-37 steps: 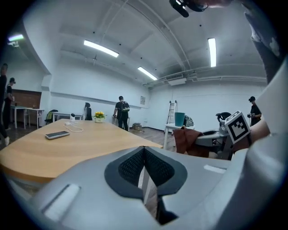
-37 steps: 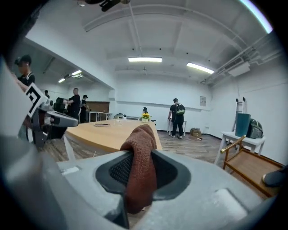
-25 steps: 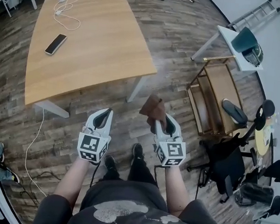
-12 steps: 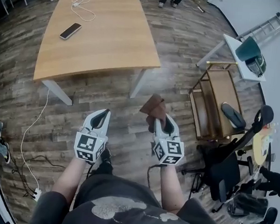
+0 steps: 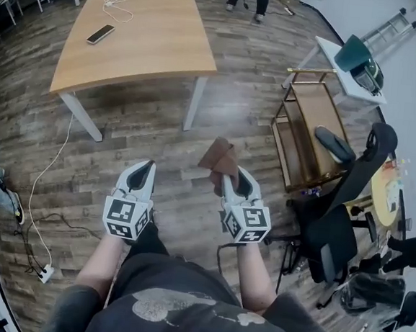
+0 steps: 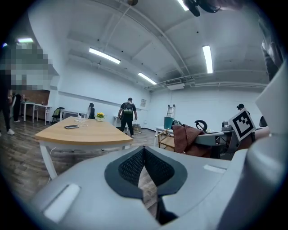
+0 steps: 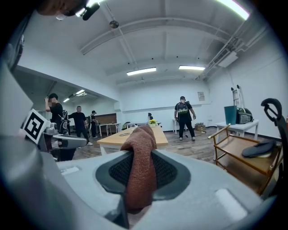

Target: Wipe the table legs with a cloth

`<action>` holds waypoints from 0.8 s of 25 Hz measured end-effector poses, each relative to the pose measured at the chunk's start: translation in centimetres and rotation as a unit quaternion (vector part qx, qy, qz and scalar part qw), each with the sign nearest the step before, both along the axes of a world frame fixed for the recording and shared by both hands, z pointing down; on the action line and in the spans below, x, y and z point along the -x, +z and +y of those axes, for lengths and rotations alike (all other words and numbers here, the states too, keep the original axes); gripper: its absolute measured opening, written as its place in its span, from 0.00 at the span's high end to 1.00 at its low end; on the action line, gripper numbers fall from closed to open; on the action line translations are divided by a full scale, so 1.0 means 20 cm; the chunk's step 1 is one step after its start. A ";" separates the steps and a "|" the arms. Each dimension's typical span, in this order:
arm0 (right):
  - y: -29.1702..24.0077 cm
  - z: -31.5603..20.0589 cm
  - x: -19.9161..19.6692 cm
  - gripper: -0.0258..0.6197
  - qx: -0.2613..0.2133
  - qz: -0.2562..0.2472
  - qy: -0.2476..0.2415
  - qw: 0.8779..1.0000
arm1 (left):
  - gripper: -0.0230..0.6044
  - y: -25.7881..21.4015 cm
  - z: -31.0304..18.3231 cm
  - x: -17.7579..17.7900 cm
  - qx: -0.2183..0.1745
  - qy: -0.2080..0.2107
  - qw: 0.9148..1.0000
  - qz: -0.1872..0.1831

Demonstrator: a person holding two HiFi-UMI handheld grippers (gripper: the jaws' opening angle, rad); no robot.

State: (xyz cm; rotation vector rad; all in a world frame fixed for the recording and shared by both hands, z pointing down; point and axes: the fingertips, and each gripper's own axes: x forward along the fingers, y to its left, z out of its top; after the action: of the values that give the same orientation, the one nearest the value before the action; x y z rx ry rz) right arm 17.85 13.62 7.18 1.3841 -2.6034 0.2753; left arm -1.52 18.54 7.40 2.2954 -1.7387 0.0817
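We hold the right gripper (image 5: 228, 175) clamped on a brown cloth (image 5: 218, 157), whose folded bulk sticks up past the fingertips; in the right gripper view the fabric fills the gap between the two pads. Our left gripper (image 5: 147, 166) has its jaws pressed together at the tips with nothing between them (only a sliver of floor shows through lower down). Both grippers hang side by side over the wood-plank floor (image 5: 145, 134), well clear of the wooden table (image 5: 132, 39), which stands at 11 o'clock. Its nearest white leg (image 5: 192, 102) is at 12 o'clock, another leg (image 5: 80, 117) at 10 o'clock. A smartphone (image 5: 99, 34) lies on the tabletop. A wooden cart (image 5: 310, 116) sits at 2 o'clock, a black office chair (image 5: 328, 237) at 3 o'clock
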 end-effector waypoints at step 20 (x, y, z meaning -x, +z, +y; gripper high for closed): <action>0.07 0.69 -0.26 0.83 0.024 0.000 -0.030 0.999 | 0.93 -0.05 0.72 -0.37 0.000 -0.013 1.000 -0.008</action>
State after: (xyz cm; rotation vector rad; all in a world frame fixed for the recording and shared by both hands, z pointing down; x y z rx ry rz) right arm 22.98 27.34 8.56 1.2875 -2.6152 0.3266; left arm 5.87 32.84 6.42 2.2772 -1.7766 0.0938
